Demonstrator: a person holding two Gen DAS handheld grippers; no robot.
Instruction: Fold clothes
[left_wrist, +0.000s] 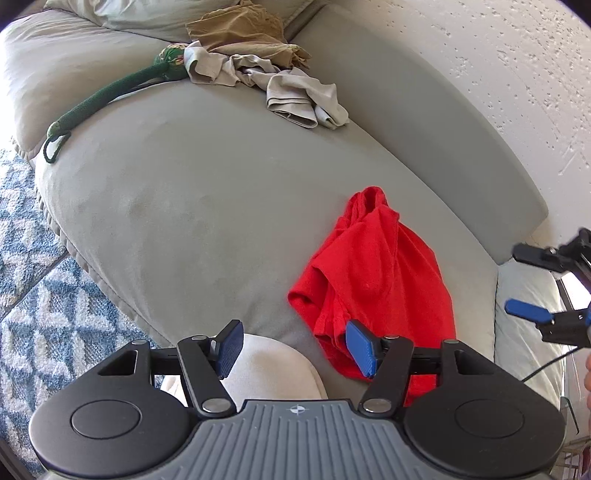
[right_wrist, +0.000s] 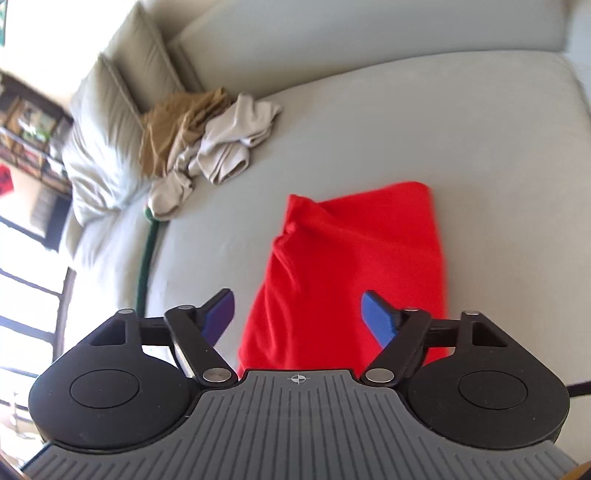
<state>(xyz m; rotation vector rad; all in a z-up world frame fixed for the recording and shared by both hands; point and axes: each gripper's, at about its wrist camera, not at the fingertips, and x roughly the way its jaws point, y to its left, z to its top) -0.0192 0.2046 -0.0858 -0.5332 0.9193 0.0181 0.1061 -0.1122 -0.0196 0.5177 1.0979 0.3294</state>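
A red shirt (left_wrist: 380, 273) lies roughly folded on the grey sofa seat (left_wrist: 184, 206), near its right end. My left gripper (left_wrist: 295, 347) hovers open just in front of the shirt's lower left corner, nothing between its blue pads. The right gripper (left_wrist: 532, 310) shows at the right edge of the left wrist view, held off to the shirt's right. In the right wrist view the red shirt (right_wrist: 351, 266) fills the middle, and my right gripper (right_wrist: 299, 317) stands open above its near end, holding nothing.
A pile of crumpled beige clothes (left_wrist: 295, 88) and a tan garment (left_wrist: 240, 33) lies at the sofa's far end, beside a green rope-like toy (left_wrist: 107, 92). Cushions (right_wrist: 107, 122) lean behind the pile. A blue patterned rug (left_wrist: 33, 273) covers the floor at left.
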